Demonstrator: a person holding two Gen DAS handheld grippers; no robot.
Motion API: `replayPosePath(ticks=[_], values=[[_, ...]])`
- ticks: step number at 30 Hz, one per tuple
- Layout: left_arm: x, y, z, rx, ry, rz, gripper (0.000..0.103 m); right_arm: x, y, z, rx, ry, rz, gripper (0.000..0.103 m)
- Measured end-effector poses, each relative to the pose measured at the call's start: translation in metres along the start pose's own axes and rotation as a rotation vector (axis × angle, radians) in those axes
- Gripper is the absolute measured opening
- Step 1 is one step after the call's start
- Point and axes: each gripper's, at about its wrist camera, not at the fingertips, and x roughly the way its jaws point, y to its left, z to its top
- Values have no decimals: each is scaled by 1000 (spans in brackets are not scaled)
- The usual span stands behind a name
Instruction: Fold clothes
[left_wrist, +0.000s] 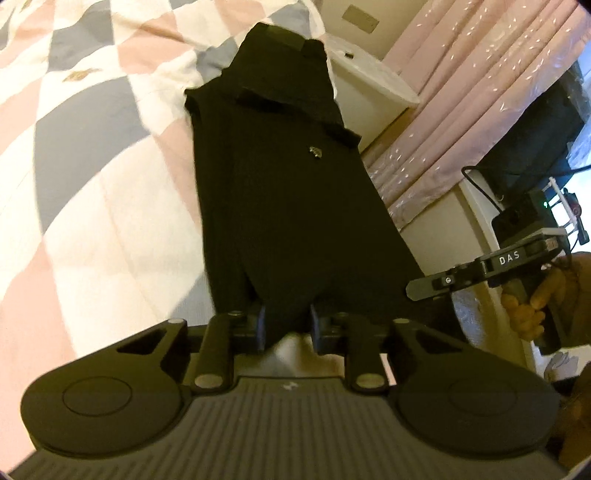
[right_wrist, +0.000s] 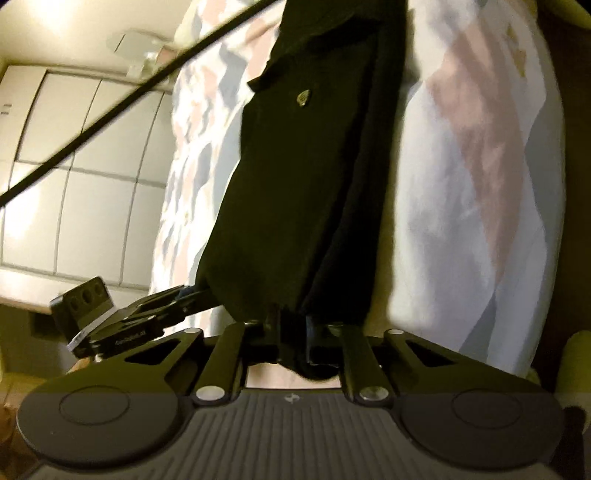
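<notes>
**Both claws pinch the near hem of a black garment laid along the bed**

The long black knitted garment with a small metal badge (left_wrist: 314, 150) lies stretched lengthwise on the bed with the pink, grey and white diamond-pattern quilt (left_wrist: 92, 155), close to the bed's edge beside the pink patterned curtain (left_wrist: 480, 96). Its sides look already turned in, giving a narrow strip, with dark bands, perhaps sleeves or a collar, crossing the far end. That layout suits a lengthwise fold: holding the near end at two points would, I judge, let the person carry the hem over toward the far end without the strip skewing.

The left claw (left_wrist: 287, 326) has its jaws drawn close together, with a bunch of the black fabric gathered between the blue-tinted pads (left_wrist: 263, 325); it is clamped on the near edge of the garment. In the right wrist view the right claw (right_wrist: 291, 334) is likewise nearly closed, and a fold of the same cloth (right_wrist: 295, 177) runs down between its fingers and bulges out below them, so it too is gripping the hem. The right claw appears from the side in the left wrist view, at the garment's right corner, with the person's hand (left_wrist: 532, 306) around its handle. The cloth near both grips looks slightly lifted and puckered.
</notes>
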Motion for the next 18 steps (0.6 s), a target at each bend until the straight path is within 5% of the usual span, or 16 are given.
replayPosePath(ticks=[2,3,8,13,14,18], values=[[5,-1,3,23,39,31,22,7,-2,-2,-14,31,-30,12],[8,-2,5,35,60,47,25,10,-5,2,2,36,-49,27],[-9,6,24,114,140,105,38,-7,-3,31,-14,-7,-129,59],[-32,19,44,174,178,221,28,-64,-15,49,-28,-213,-354,57],[-33,20,52,184,165,235,28,-68,-15,59,-27,-251,-372,48],[-4,4,94,260,73,143,25,-57,-5,87,-127,-313,-295,24]])
